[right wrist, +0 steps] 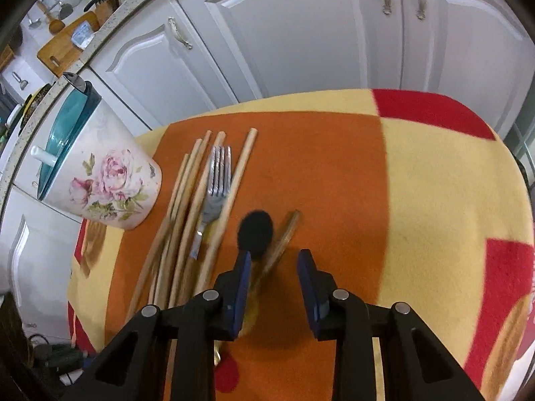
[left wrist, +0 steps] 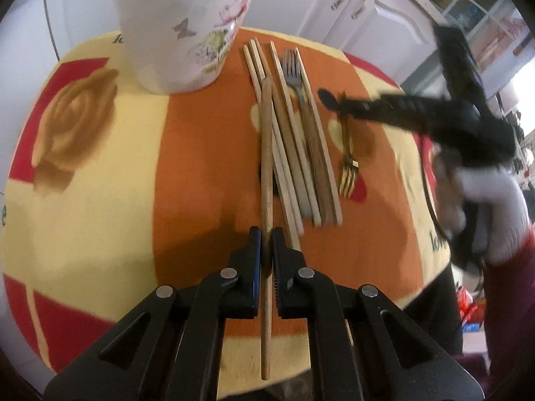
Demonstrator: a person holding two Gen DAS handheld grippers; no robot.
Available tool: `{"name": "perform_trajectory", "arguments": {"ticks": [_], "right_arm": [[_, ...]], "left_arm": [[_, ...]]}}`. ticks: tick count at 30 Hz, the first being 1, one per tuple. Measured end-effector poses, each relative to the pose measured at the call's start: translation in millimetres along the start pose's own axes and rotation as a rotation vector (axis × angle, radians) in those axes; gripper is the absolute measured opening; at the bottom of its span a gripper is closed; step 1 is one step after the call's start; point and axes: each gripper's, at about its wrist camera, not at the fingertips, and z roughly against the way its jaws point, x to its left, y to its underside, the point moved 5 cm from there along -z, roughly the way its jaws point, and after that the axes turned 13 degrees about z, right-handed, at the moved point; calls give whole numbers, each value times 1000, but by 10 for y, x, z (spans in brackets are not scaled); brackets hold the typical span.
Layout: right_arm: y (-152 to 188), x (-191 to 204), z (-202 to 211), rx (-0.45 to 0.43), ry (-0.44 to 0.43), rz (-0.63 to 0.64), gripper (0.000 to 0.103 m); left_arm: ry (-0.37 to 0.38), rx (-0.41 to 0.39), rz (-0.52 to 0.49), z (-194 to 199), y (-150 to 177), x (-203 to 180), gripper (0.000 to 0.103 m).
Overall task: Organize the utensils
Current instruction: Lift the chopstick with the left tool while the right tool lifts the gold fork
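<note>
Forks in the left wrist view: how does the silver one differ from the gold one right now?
The silver fork lies inside the chopstick bundle; the gold fork lies alone to the bundle's right. The silver fork's tines point away from the grippers, the gold fork's toward them. The gold fork's handle sits between the right gripper's open jaws; nothing reaches for the silver fork. Both lie roughly parallel on the cloth's orange part.

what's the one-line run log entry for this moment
left gripper: shut on wooden chopstick | right gripper: open over gold fork | floral holder: upright | chopsticks, silver fork: on cloth
</note>
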Motion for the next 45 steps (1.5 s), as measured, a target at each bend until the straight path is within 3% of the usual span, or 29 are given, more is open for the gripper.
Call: {"name": "perform_trajectory", "arguments": {"ticks": [5,10,16,22,28,34,36,39,45], "right_arm": [[14,13,27,10,38,79,11],[239,-21,181,40,-19,92,8],[446,20,302,74,-124,53,8],[368,11,276,62,-104,22,15],[340,30,233,71,-71,55,16],[299,70,217,56,-32,90,16],[314,126,215,47,-30,113,9],[321,179,245,35,-52,122,6],[242,243,578,-52,-108,124,6]], "left_arm": [[-14,7,-19,49,84,10,5],[-40,23,-53,48,67,30,6],[-24,-36,-16,80,-226,16,17],[-53,-97,-13,-82,-688,-148,21],[-118,-81,-26,-408,-915,-217,21],[-105,-91,-23,-494,-1005,-260,21],[-103,-87,-34,-519,-1011,-297,21],[-86,-79,-65,-477,-975,-320,6],[-31,-122,-53,-124,-957,-286,6]]}}
